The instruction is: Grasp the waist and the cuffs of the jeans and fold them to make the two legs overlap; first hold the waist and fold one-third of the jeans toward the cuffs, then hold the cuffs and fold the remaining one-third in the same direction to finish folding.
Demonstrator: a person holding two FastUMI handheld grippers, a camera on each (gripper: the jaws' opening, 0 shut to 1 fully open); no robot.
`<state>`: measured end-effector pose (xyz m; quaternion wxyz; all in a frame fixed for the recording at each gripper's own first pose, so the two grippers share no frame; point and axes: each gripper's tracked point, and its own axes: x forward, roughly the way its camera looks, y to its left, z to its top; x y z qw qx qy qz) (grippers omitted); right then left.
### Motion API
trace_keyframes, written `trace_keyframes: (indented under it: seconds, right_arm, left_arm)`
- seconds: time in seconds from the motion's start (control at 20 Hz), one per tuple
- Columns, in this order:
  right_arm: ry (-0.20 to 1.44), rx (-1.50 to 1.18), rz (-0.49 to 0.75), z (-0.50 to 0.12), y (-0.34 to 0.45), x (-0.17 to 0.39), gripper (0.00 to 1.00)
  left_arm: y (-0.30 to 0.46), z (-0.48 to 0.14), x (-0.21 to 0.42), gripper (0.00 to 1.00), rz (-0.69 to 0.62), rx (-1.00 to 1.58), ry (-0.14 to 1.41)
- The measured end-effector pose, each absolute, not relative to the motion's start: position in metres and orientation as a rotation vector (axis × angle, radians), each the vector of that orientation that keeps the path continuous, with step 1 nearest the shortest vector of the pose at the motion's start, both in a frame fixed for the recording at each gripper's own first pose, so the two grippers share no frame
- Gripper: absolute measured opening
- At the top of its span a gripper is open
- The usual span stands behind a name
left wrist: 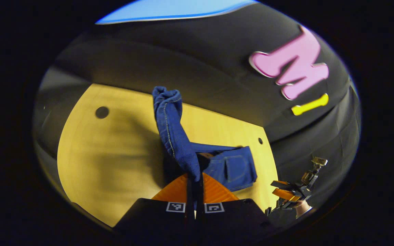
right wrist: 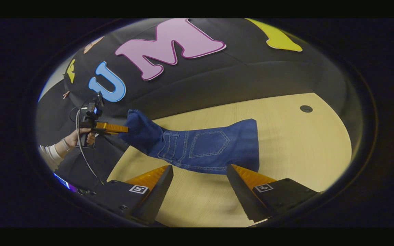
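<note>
Your left gripper (left wrist: pixel 195 182) is clamped tight on a bunch of the jeans (right wrist: pixel 210 148), both fingers pinching the denim and lifting that end clear of the wooden table (right wrist: pixel 303 147). From the right gripper view you can see the rest of the jeans lying flat on the table, back pocket (right wrist: pixel 208 143) facing up, with your hand (right wrist: pixel 77 136) holding the left tool off past the table edge. Your right gripper (right wrist: pixel 199 189) has its fingers spread wide, gripping nothing, hovering just beside the near edge of the denim.
</note>
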<state>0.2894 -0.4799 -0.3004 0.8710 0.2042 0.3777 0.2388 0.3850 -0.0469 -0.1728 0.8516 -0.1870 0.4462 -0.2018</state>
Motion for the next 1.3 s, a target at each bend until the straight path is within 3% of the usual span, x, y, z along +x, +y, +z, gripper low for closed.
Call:
trace_keyframes:
  seconds: [0.15,0.35,0.5,0.55,0.6,0.75,0.8,1.0,1.05,1.1,1.3]
  right_arm:
    - [0.779,0.423,0.502,-0.292,-0.492,0.282,0.96]
    - [0.747,0.415,0.477,-0.276,-0.519,0.274,0.96]
    - [0.727,0.396,0.459,-0.268,-0.54,0.263,0.96]
    - [0.721,0.398,0.457,-0.265,-0.545,0.26,0.96]
    - [0.715,0.396,0.456,-0.262,-0.551,0.256,0.96]
    - [0.699,0.357,0.453,-0.26,-0.569,0.248,0.96]
    - [0.69,0.344,0.455,-0.258,-0.574,0.246,0.96]
    - [0.664,0.315,0.482,-0.257,-0.585,0.248,0.96]
    - [0.664,0.315,0.488,-0.258,-0.586,0.25,0.96]
    - [0.663,0.308,0.493,-0.259,-0.587,0.253,0.96]
    - [0.609,0.265,0.479,-0.239,-0.592,0.255,0.96]
  left_arm:
    - [-0.139,-0.156,0.385,0.06,-0.551,-0.403,0.917]
    - [-0.229,-0.196,0.385,0.06,-0.62,-0.288,0.974]
    - [-0.264,-0.247,0.386,0.06,-0.589,-0.138,1.048]
    - [-0.268,-0.267,0.385,0.01,-0.571,-0.09,1.081]
    - [-0.272,-0.284,0.382,0.06,-0.555,-0.05,1.106]
    - [-0.275,-0.328,0.376,0.06,-0.491,0.074,1.158]
    - [-0.282,-0.331,0.376,0.11,-0.506,0.06,1.145]
    - [-0.298,-0.334,0.377,0.72,-0.503,0.05,1.068]
    - [-0.3,-0.331,0.376,0.73,-0.498,0.052,1.043]
    - [-0.303,-0.325,0.373,0.81,-0.495,0.047,1.008]
    - [-0.317,-0.281,0.363,0.97,-0.471,-0.004,0.855]
